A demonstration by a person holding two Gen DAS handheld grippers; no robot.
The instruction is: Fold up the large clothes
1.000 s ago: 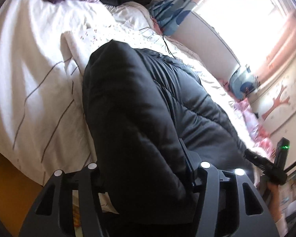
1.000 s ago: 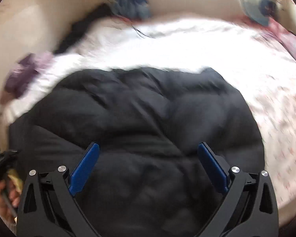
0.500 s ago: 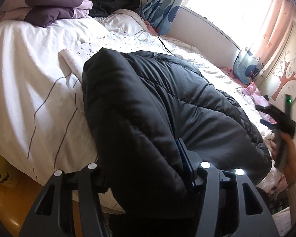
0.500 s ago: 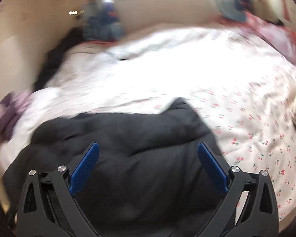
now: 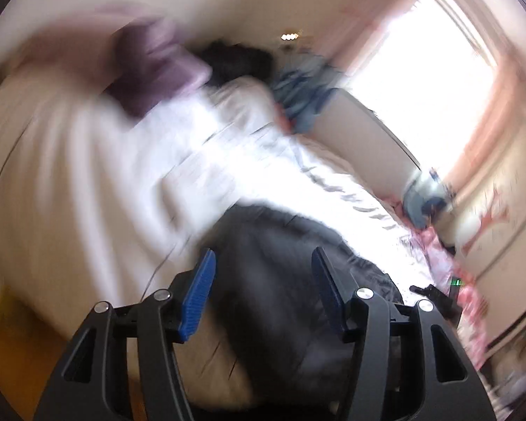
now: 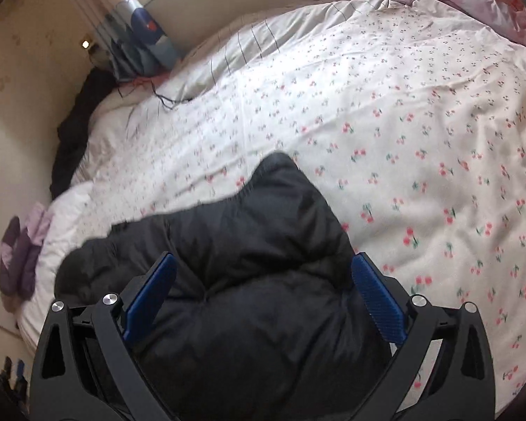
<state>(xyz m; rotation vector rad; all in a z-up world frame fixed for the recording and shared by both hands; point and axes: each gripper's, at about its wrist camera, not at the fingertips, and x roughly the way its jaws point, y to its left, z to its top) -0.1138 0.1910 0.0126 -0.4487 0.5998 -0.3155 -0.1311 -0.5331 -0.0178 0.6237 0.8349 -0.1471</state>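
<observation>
A black puffer jacket (image 6: 263,217) lies bunched on the cherry-print sheet (image 6: 420,122) of a bed. My right gripper (image 6: 263,280) hovers over its near end, jaws wide and open; both blue pads (image 6: 378,301) are bare while the padding bulges up between the fingers. The left wrist view is badly blurred. There my left gripper (image 5: 263,280) is open with both blue pads (image 5: 196,294) uncovered, and the jacket (image 5: 284,245) lies beyond and below them. The right gripper (image 5: 438,294) appears small at the jacket's far right.
Folded purple bedding (image 6: 17,256) and a heap of dark clothes (image 6: 73,133) sit at the left end of the bed, by the wall. A blue curtain (image 6: 140,35) and a bright window (image 5: 420,87) lie beyond. Orange floor (image 5: 14,351) shows below the bed edge.
The left gripper has swung up and away; the jacket that draped over its fingers now lies beyond them, pads bare. The right gripper moved sideways along the jacket, with more sheet in view.
</observation>
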